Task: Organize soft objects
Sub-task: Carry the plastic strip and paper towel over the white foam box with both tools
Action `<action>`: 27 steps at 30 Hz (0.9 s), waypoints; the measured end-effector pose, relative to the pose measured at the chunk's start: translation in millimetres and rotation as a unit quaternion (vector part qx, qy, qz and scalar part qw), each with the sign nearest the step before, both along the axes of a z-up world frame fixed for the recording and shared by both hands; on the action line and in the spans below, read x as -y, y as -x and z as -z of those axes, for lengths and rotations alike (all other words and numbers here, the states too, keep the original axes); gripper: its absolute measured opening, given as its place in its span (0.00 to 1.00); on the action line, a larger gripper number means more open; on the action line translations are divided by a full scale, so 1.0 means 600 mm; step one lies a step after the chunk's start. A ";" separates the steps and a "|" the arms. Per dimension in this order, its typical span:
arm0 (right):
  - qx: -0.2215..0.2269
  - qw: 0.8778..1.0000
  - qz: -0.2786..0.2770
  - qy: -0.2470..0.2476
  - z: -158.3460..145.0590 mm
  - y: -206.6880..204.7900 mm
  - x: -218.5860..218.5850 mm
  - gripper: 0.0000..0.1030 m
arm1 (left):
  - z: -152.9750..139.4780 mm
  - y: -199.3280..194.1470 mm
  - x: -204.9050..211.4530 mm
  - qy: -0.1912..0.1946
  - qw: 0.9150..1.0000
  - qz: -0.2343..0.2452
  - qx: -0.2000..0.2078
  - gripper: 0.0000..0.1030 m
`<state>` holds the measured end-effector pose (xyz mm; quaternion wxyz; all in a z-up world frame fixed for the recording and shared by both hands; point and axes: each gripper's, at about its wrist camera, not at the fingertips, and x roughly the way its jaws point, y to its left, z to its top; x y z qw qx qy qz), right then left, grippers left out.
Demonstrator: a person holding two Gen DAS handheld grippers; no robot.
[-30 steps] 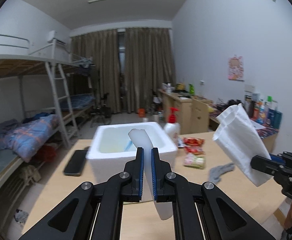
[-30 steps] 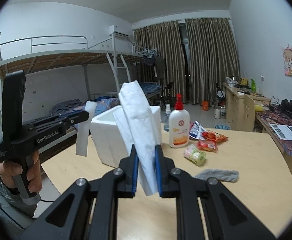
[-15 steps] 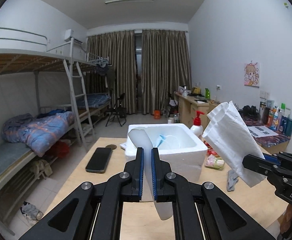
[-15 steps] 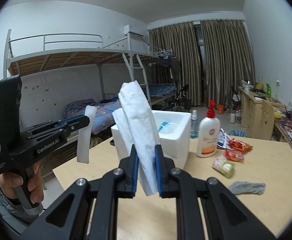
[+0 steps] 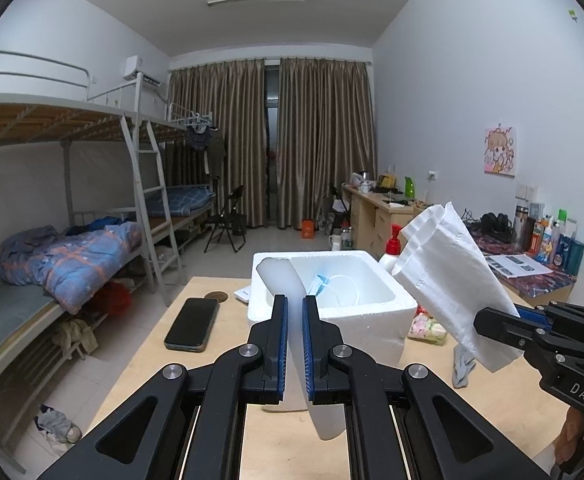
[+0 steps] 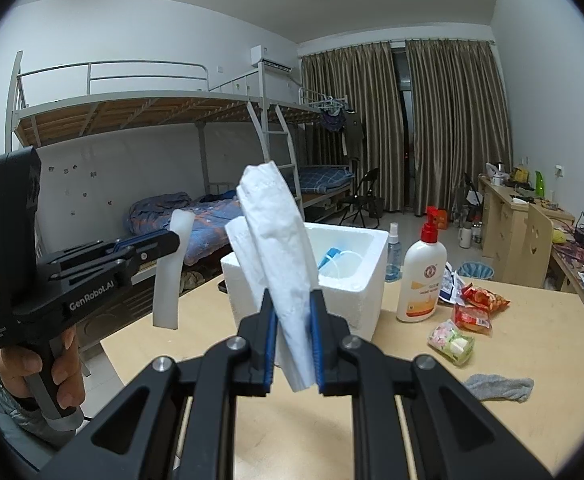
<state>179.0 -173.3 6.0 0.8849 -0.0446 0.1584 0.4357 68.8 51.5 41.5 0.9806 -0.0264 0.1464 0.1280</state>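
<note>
Both hands up over the near edge of the worktop (image 6: 532, 320), each carrying a soft piece. Left gripper (image 5: 294, 344) clamped tight on a thin white foam strip (image 5: 280, 276); the strip stands up past the jaws and hangs below them too, so it is pinched mid-length. Right gripper (image 6: 294, 340) closed on a folded white cloth (image 6: 276, 248), jaws a little apart because of the bulk. The white foam box (image 6: 356, 276) sits ahead on the worktop, open-topped, some blue-and-clear item already inside; hard to say what it is. Risks, as I judge them: the strip is limp and long, so its lower end may catch on the box rim and fold outside rather than drop in. The cloth is held by a narrow bite near its lower end, and its loose upper layers could splay or snag the box wall. The two grippers are near each other, so a crossing path could knock one load against the other. The box looks light and may slide if nudged, toward the pump bottle (image 6: 422, 276) beside it. A grey sock (image 6: 500, 386) and snack packets (image 6: 472, 312) lie apart on the worktop, untouched.
</note>
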 end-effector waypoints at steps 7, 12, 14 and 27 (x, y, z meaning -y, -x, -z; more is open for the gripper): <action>-0.001 1.000 0.000 0.006 -0.004 -0.008 -0.009 0.18 | -0.008 -0.019 -0.006 0.006 1.000 0.008 0.003 0.07; 0.001 1.000 -0.001 0.008 -0.009 -0.011 -0.017 0.18 | -0.019 -0.031 -0.014 0.008 1.000 0.011 0.008 0.07; 0.003 1.000 -0.001 0.010 -0.012 -0.012 -0.021 0.18 | -0.023 -0.035 -0.017 0.010 1.000 0.011 0.009 0.07; 0.006 1.000 0.003 0.004 -0.021 -0.036 -0.031 0.18 | -0.046 -0.071 -0.027 0.010 1.000 0.025 0.015 0.07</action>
